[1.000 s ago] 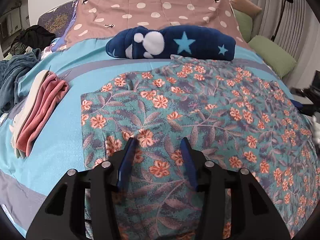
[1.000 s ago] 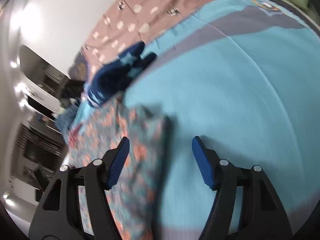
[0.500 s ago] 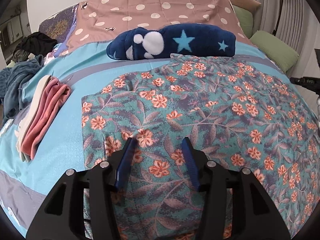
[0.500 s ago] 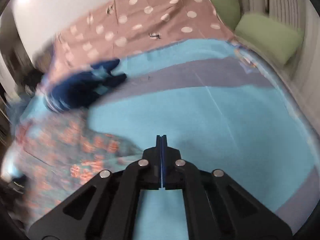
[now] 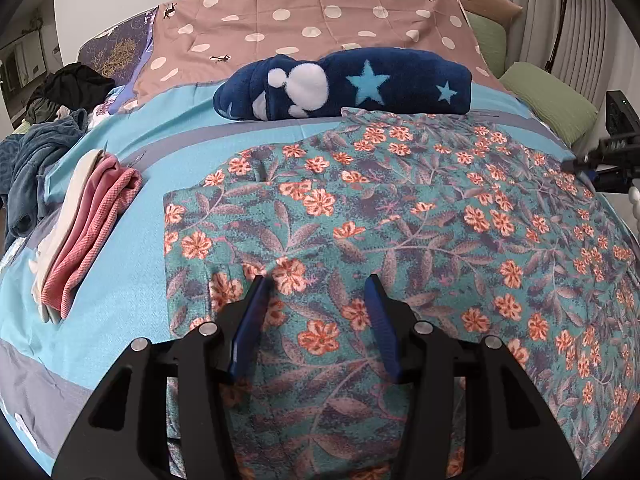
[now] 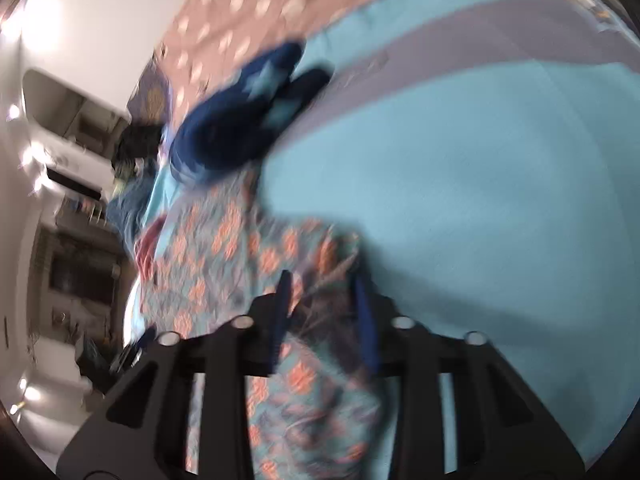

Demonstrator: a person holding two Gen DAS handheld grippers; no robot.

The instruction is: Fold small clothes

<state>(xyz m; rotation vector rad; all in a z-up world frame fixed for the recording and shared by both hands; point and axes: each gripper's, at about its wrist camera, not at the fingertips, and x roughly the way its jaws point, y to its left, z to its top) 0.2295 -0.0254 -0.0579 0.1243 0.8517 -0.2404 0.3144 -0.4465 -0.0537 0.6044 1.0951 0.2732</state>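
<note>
Holding L gripper [image 5: 316, 280] half-spread over floral garment [image 5: 400, 220], R gripper [image 6: 320, 280] just opening astride its 3 o'clock edge; needing matched corner pinches pre-fold.

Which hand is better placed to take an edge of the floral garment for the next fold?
Probably the right. The right tool stands at the edge of the floral garment, cloth between its just-opening jaws. The left tool hovers open over flat cloth, inside the edges.

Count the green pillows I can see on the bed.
2. Both lie along the bed's far right side: one green pillow beside the spread's edge, another farther back, behind the polka-dot cover's corner below a tan cushion. More may be hidden beyond the frame.
</note>
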